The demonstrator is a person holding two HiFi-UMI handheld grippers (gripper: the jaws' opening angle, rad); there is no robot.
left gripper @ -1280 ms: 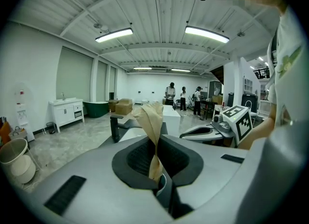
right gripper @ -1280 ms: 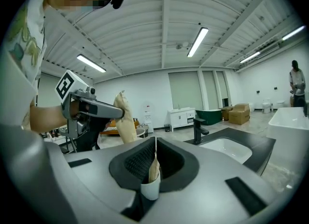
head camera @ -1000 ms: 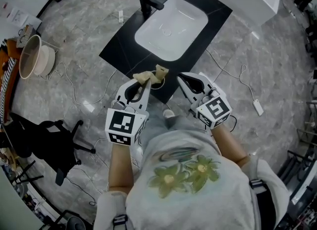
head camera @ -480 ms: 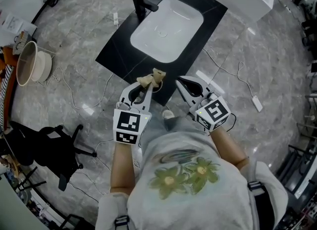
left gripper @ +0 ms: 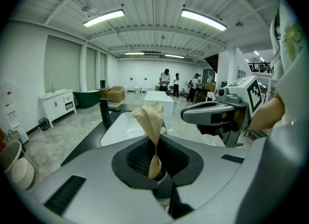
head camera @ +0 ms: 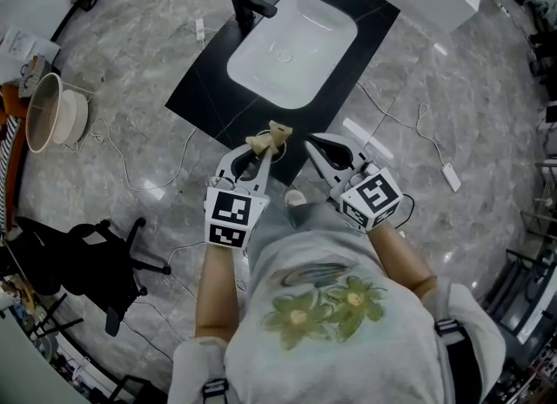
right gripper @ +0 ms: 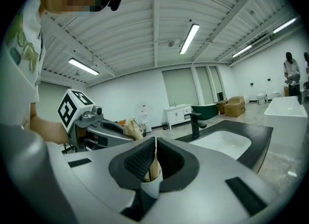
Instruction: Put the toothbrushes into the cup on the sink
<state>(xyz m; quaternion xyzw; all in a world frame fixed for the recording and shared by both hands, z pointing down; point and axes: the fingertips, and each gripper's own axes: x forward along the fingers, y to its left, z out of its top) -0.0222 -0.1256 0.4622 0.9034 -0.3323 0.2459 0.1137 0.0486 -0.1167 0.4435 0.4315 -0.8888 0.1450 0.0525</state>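
Transport stage, I'd judge: left gripper (head camera: 261,148) clenched on a tan twisted wrapper (head camera: 271,137), mid-frame, short of the sink (head camera: 291,41) at upper centre; right gripper (head camera: 317,144) closed. Next: reach forward; no cup is visible.

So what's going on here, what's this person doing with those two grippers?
A person stands facing a black sink counter with a white basin, a gripper in each hand. The left gripper has its jaws pinched on a twisted tan cloth-like piece, held up near the counter's front corner. The right gripper is beside it, jaws together, with nothing clearly in them. No toothbrush or cup is visible.
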